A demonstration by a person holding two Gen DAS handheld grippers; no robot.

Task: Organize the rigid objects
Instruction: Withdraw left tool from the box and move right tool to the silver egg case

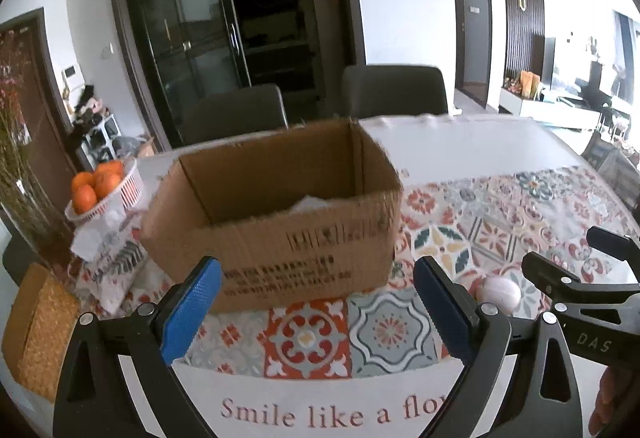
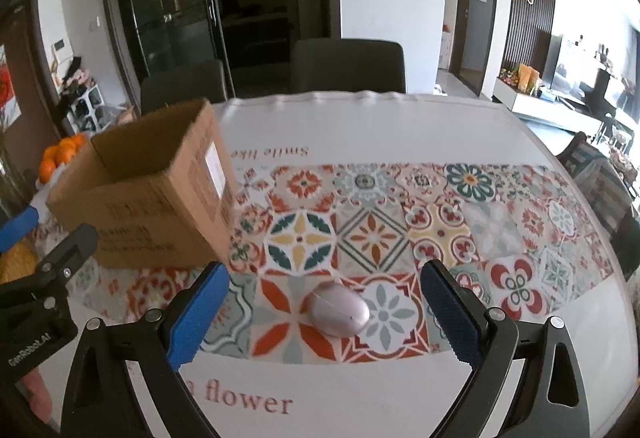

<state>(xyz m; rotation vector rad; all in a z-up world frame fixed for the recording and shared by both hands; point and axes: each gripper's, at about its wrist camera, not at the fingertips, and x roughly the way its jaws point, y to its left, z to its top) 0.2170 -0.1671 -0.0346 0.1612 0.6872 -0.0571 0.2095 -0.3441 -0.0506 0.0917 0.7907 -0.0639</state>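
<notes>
Right wrist view shows the right gripper (image 2: 324, 314) spread wide, its blue pads (image 2: 452, 312) flanking a pale pink computer mouse (image 2: 339, 310) without touching it. The mouse lies on the patterned tablecloth (image 2: 400, 222), dead centre between the fingers and a little ahead of the tips. At about ten o'clock from it stands the open cardboard box (image 2: 160, 206), near but apart from the mouse.

By my reading, the step in hand is the approach to pick up the mouse, with the box as its likely destination. The next move calls for easing forward and down until the pads bracket the mouse's sides, then closing gently; the shell is smooth and rounded, so a grip too high could let it squirt out.

From the left wrist view, the left gripper (image 1: 316, 302) is also released and empty, pointing at the box's near wall at twelve o'clock. The mouse sits at its three o'clock, just outside the right pad. White material shows inside the box, too unclear to identify.
</notes>
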